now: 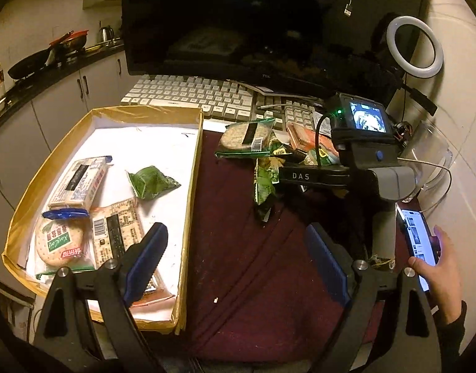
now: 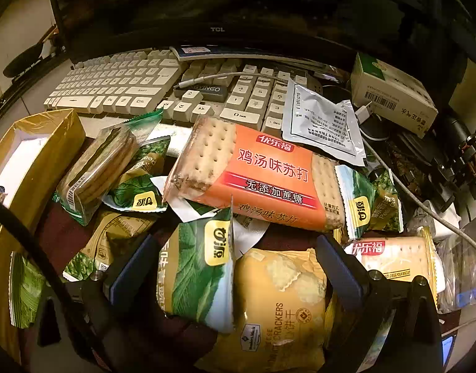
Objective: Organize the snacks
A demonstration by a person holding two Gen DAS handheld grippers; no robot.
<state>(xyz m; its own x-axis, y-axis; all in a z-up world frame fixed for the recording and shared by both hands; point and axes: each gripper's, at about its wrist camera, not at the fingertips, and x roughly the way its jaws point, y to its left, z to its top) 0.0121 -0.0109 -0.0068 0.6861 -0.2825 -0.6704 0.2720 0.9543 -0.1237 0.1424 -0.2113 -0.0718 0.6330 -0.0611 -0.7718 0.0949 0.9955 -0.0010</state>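
A cardboard box (image 1: 193,168) with yellow tape rims sits on the left and holds several snack packs: a white cracker pack (image 1: 78,183), a green pouch (image 1: 152,181), a round biscuit pack (image 1: 61,242). My left gripper (image 1: 238,264) is open and empty over the maroon cloth beside the box. My right gripper (image 2: 235,267) is open, its fingers (image 2: 340,267) on either side of a green pea pack (image 2: 197,267) and a yellow cracker pack (image 2: 281,304) in the snack pile. An orange soda cracker pack (image 2: 269,174) lies just beyond. The right gripper's body (image 1: 359,161) shows in the left view.
A white keyboard (image 1: 188,93) and a dark monitor (image 1: 269,21) stand behind the pile. A ring light (image 1: 415,46) and a clear container (image 1: 430,155) are at the right. A hand holds a phone (image 1: 418,245) at the right edge. A white carton (image 2: 393,93) and a foil sachet (image 2: 322,121) lie by the keyboard.
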